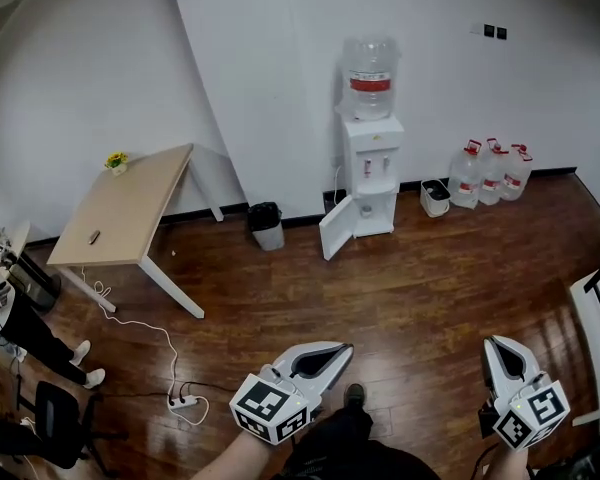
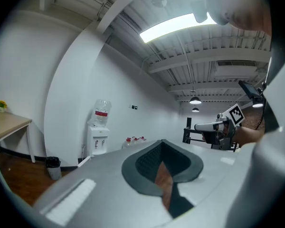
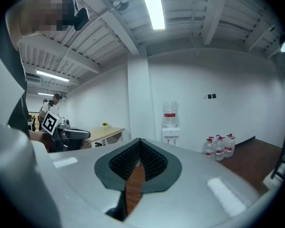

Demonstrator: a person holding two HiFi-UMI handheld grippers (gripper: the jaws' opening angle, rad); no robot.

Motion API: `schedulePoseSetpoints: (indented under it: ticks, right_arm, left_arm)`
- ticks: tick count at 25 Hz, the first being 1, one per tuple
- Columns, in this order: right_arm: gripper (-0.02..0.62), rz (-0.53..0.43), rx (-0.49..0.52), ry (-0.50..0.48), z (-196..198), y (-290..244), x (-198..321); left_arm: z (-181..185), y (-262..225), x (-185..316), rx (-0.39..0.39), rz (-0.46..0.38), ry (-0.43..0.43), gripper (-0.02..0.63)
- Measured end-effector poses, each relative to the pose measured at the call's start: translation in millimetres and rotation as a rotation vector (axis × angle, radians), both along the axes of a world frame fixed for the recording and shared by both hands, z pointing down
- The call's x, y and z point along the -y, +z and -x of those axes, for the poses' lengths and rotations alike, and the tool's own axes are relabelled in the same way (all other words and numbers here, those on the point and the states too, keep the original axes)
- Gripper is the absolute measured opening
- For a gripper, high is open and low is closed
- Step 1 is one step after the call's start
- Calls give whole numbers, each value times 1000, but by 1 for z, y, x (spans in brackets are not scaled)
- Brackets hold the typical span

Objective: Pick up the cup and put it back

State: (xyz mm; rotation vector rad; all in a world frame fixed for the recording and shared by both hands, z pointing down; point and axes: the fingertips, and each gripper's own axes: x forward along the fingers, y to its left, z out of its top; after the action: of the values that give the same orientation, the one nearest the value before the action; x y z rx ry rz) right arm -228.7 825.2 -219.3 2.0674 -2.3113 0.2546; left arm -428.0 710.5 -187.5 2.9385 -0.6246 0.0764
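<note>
Grey left tongs (image 1: 346, 349), right tongs (image 1: 489, 342) sit closed, empty.

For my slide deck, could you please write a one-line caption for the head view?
Left claw and right claw, shut and empty, face a water dispenser across the wooden floor.

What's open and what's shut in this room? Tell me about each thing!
Left gripper: shut, holding nothing.
Right gripper: shut, holding nothing.
Dispenser cabinet door: swung open.
Bottle on the dispenser: upright.
Black bin: upright, top open.
Floor jugs: upright, red caps on.
</note>
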Motion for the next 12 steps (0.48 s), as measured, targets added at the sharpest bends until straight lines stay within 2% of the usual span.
schedulePoseSetpoints:
  ticks: [12]
  right_arm:
    - [2, 23, -18, -36, -27, -17, 126]
  left_arm:
    - [-31, -6, 119, 18, -6, -29, 1]
